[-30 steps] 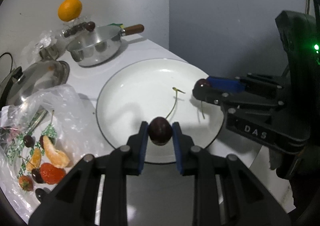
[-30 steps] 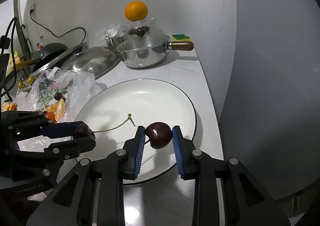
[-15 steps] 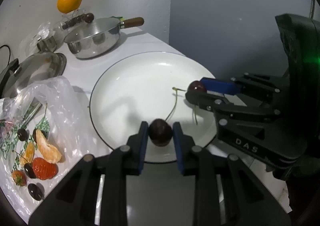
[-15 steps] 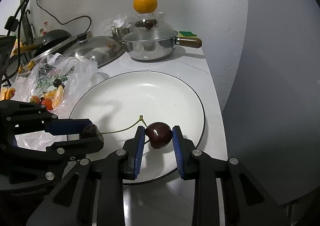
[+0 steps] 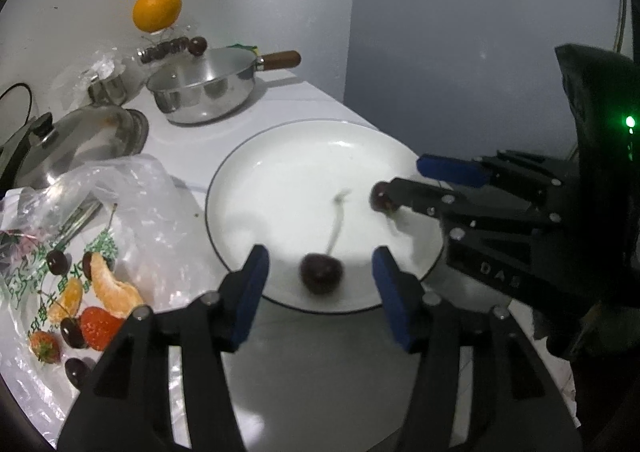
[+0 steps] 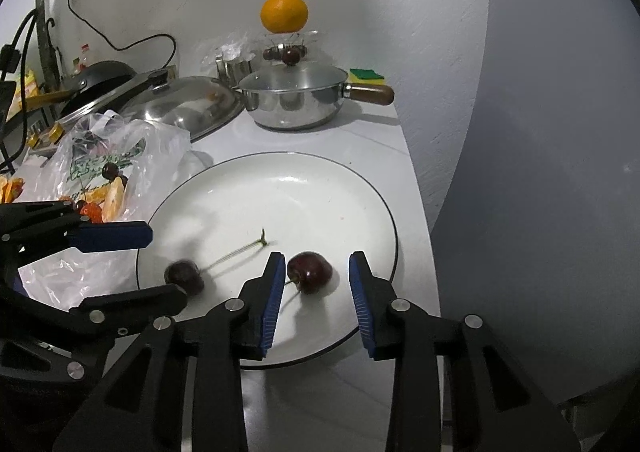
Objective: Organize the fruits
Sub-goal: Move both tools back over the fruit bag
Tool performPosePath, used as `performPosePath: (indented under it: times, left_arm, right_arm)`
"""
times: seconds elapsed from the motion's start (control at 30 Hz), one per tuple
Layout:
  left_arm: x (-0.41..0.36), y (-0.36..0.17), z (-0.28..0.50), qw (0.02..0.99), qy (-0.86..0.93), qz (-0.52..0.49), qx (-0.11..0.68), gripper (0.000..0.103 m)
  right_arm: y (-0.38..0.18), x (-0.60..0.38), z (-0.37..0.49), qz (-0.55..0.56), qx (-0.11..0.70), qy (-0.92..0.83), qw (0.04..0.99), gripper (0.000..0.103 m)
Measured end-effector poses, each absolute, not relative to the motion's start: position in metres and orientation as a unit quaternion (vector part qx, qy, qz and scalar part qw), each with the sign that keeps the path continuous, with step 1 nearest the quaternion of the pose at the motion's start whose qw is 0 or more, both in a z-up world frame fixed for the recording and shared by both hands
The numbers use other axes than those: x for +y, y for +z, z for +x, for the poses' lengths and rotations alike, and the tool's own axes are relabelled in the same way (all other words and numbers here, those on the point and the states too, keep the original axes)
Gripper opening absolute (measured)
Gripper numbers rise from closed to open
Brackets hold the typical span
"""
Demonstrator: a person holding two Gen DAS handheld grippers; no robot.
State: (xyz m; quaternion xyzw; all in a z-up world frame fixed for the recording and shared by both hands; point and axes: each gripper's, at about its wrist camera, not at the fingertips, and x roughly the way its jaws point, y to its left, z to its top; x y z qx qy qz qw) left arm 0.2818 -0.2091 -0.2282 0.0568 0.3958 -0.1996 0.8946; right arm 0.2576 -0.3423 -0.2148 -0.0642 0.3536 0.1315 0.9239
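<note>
Two dark cherries joined by a long stem lie on the white plate [image 5: 224,176]. One cherry [image 5: 321,274], blurred, sits at the plate's near rim between the fingers of my left gripper [image 5: 319,257]. Those jaws are opening and stand well apart from it. The other cherry [image 6: 310,272] rests on the plate [image 6: 360,180] inside my right gripper [image 6: 316,258]. Its jaws are opening too, with a gap showing on the cherry's right side. In the right wrist view the left gripper [image 6: 166,264] reaches in from the left around the blurred cherry [image 6: 184,277].
A clear plastic bag [image 5: 132,192] left of the plate holds strawberries, orange segments and cherries. Behind stand a steel pot [image 6: 294,100] with a wooden handle, a steel lid [image 6: 188,104] and an orange [image 6: 284,12] on a glass stand. The counter ends just right of the plate.
Both grippers held a cherry above the plate; both have let go. The left jaws have spread wide, the right ones a little, and both cherries now lie on the plate.
</note>
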Motion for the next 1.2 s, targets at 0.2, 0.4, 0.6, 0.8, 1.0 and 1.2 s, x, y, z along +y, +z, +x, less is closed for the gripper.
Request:
performPosePath:
  times: [0.2, 0.4, 0.6, 0.8, 1.0, 1.2]
  left_arm:
    - [-0.197, -0.216, 0.271, 0.903, -0.197, 0.049, 0.379, 0.056]
    - [-0.183, -0.205, 0.261, 0.909, -0.194, 0.046, 0.366, 0.056]
    - [-0.165, -0.196, 0.250, 0.915, -0.192, 0.040, 0.353, 0.056]
    - [-0.143, -0.190, 0.240, 0.920, -0.187, 0.030, 0.343, 0.067]
    - [-0.119, -0.189, 0.234, 0.924, -0.173, 0.024, 0.341, 0.067]
    - [-0.090, -0.191, 0.230, 0.927, -0.154, 0.011, 0.342, 0.067]
  right_arm:
    - [-0.202, -0.338, 0.249, -0.067, 0.342, 0.125, 0.929, 0.035]
    - [-0.191, -0.325, 0.241, -0.070, 0.331, 0.126, 0.933, 0.035]
    - [-0.181, -0.309, 0.234, -0.070, 0.323, 0.131, 0.935, 0.035]
    - [-0.175, -0.286, 0.227, -0.077, 0.317, 0.140, 0.935, 0.035]
    - [-0.174, -0.265, 0.227, -0.080, 0.316, 0.150, 0.933, 0.035]
    - [-0.176, -0.241, 0.228, -0.086, 0.318, 0.164, 0.930, 0.035]
